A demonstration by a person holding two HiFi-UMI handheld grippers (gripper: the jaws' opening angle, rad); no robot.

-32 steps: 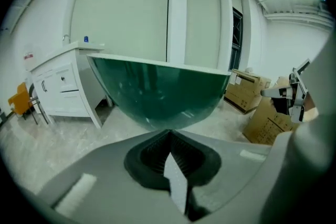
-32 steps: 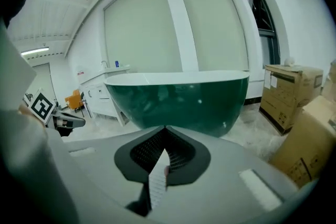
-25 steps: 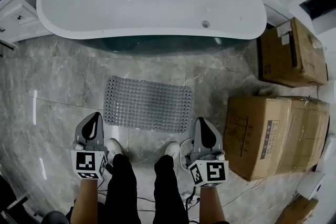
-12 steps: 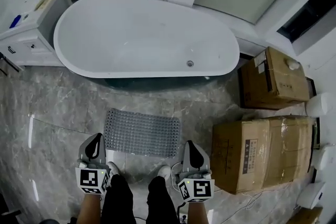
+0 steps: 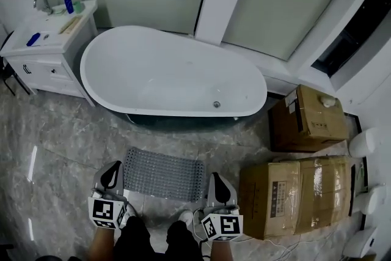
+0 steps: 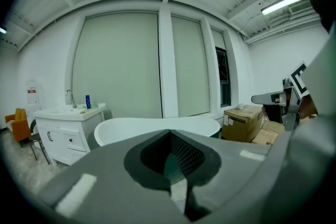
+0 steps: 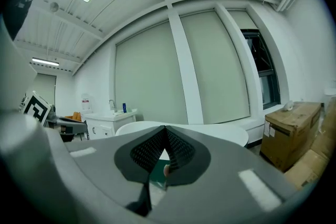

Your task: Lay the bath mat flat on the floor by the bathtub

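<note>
Well, the bath mat (image 5: 164,174) lies flat on the grey floor (image 5: 61,150), close to the white bathtub (image 5: 174,79) but not touching it; a strip of bare floor shows between them. The left gripper (image 5: 112,171) is held up by the mat's left end; its jaws are pressed together, with nothing between them. The right gripper (image 5: 217,180) is held up by the mat's right end; its jaws are together too, and they hold nothing. Both grippers point toward the tub; neither one touches the mat. The person's legs (image 5: 153,241) stand between the grippers, at the mat's near edge. Two brown boxes (image 5: 296,195) sit to the right; a white cabinet (image 5: 52,46) with a sink stands left of the tub.
</note>
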